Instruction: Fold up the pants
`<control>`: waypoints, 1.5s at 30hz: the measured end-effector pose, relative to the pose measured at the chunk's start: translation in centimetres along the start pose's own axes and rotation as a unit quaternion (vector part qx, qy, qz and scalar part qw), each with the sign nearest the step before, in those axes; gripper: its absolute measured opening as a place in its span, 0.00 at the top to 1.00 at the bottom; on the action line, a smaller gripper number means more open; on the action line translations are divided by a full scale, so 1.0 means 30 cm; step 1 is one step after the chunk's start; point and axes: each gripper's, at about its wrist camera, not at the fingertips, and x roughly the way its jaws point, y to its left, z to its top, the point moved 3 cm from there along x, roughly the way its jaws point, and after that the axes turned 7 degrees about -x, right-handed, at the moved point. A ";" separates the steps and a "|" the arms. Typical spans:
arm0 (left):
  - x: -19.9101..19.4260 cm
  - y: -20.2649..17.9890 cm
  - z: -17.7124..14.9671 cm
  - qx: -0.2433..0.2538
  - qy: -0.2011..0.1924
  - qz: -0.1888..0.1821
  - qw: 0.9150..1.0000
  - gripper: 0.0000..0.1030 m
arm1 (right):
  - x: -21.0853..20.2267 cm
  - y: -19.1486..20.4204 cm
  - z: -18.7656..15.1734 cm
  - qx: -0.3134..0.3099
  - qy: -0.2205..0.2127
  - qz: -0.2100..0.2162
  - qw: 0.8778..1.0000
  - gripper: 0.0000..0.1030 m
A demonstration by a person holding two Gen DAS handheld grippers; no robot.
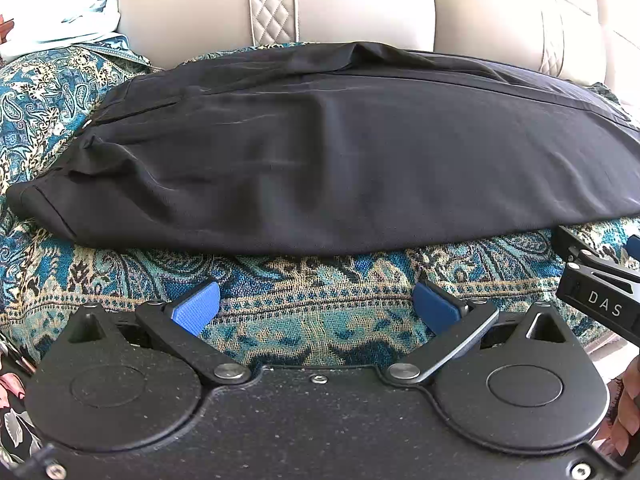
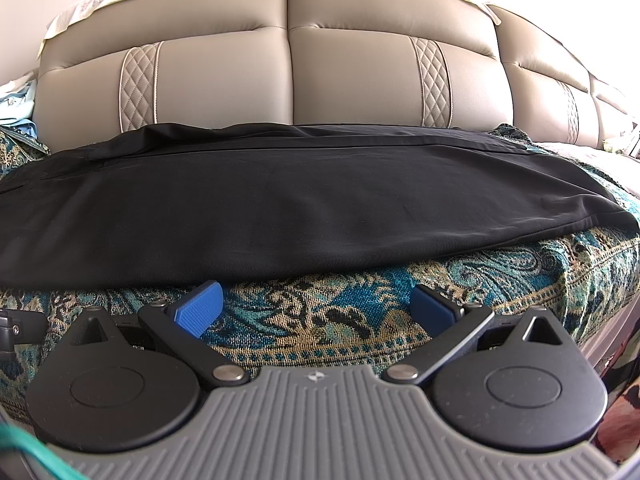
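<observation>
Black pants lie flat and lengthwise on a teal paisley throw over a sofa seat, one leg laid on the other, waistband end at the left. They also fill the middle of the right wrist view. My left gripper is open and empty, just in front of the pants' near edge. My right gripper is open and empty, also just short of the near edge, further right; part of it shows at the right edge of the left wrist view.
A beige leather sofa backrest rises right behind the pants. Light blue cloth is piled at the far left. The throw's right end drops off over the seat edge.
</observation>
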 end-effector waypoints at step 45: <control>-0.046 0.246 0.390 -0.058 -0.020 0.007 0.998 0.00 | 0.052 -0.013 0.254 -0.034 0.004 0.023 0.999 0.00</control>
